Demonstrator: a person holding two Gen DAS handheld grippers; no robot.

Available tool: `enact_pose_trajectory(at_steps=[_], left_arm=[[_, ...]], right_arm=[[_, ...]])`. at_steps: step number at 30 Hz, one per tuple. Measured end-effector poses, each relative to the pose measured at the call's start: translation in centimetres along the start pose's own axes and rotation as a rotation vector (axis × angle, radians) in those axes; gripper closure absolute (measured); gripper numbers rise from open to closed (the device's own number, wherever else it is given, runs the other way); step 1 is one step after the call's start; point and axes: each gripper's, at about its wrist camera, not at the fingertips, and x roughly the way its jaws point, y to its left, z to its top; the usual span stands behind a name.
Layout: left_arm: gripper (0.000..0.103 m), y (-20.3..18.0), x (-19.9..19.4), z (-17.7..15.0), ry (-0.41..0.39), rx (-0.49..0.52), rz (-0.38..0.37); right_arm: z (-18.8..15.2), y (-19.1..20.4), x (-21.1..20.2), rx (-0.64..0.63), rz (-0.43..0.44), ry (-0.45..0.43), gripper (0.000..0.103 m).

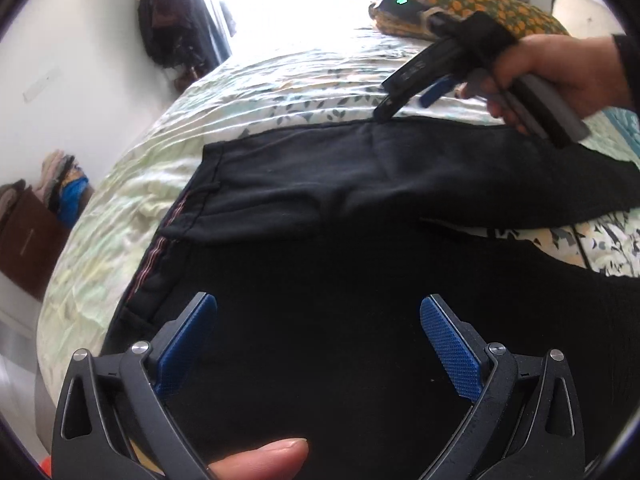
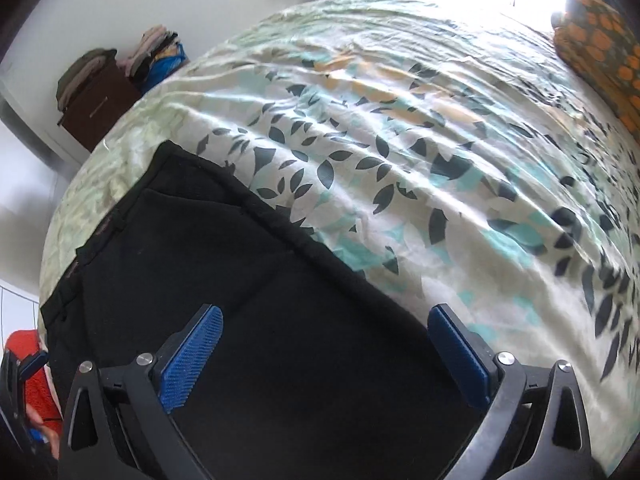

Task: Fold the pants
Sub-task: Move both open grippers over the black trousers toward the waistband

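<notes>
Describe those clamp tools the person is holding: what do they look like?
Each gripper, left and right, has two black angular fingers with triangular cut-outs, silver round pivot pins and blue pads with a fine knobbly texture. Seen from the left one, the right has a grey handle and a small green light on top.

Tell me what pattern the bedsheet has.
Dark and teal leaves on white bedsheet, clearest in the right wrist view.
</notes>
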Motion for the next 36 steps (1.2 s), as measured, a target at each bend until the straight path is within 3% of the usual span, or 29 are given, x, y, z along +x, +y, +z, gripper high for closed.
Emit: enact_pose_trajectory(at_steps=[1, 3, 6, 9, 12, 14, 15, 16, 17, 20, 24, 25, 27, 30, 33, 36], left_arm=[[0.001, -0.3, 0.0, 0.1, -0.01, 0.014, -0.003], [0.001, -0.8, 0.1, 0.3, -0.014, 0.028, -0.012], [0.001, -1.0, 0.4, 0.5, -0.001, 0.013, -0.038], [0.001, -0.8, 0.6, 0.7, 0.003, -0.015, -0.057], [0.001, -0.8, 0.8, 0.6, 0.002, -0.031, -0.051], [0.001, -0.8, 0.8, 0.3, 0.0, -0.028, -0.042], [0.001, -0.8, 0.8, 0.2, -0.004, -0.023, -0.037], [0.001, -0.8, 0.7, 0.2, -0.01, -0.016, -0.033], [0.001, -0.8, 0.6, 0.1, -0.019, -0.008, -0.028], [0.001, -1.2, 0.4, 0.2, -0.042, 0.01, -0.031], [0.001, -1.9, 0.7, 0.0, -0.032, 0.023, -0.049], [0.001, -2.2, 0.9, -0.2, -0.024, 0.029, -0.051], [0.001, -3.0, 1.0, -0.7, -0.001, 0.045, -0.047], [0.001, -3.6, 0.6, -1.2, 0.021, 0.063, -0.025], [0.001, -3.6, 0.0, -1.3, 0.035, 0.057, -0.024], [0.001, -3.8, 0.2, -1.1, 0.065, 0.033, -0.029]], right_arm=[[0.5, -0.3, 1.2, -0.024, 0.005, 0.031, 0.04], [1.2, -0.4, 3.3, -0.075, 0.011, 0.119, 0.056], [2.0, -0.3, 3.7, -0.172, 0.014, 0.159, 0.087], [2.1, 1.2, 3.3, -0.279, -0.109, 0.142, 0.088], [1.1, 3.2, 3.8, -0.346, -0.253, 0.107, 0.088], [0.6, 2.6, 3.3, -0.281, -0.235, 0.065, 0.083], [0.4, 1.5, 2.5, -0.214, -0.19, 0.032, 0.07], [0.1, 0.4, 1.5, -0.149, -0.151, 0.007, 0.041], [-0.4, -0.9, 0.3, -0.084, -0.121, -0.017, 0.031], [-3.3, -4.2, -3.7, 0.097, -0.045, -0.066, 0.029], [-12.0, -8.3, -6.6, 0.293, 0.019, -0.03, 0.029], [-14.3, -9.6, -6.9, 0.319, -0.006, -0.013, 0.03], [-18.0, -13.5, -7.4, 0.393, -0.14, -0.006, 0.029], [-23.6, -21.0, -10.1, 0.597, -0.252, -0.074, 0.029], [-29.5, -26.9, -15.4, 0.804, -0.272, -0.182, 0.029], [-35.9, -31.5, -21.2, 0.912, -0.453, -0.25, 0.022]])
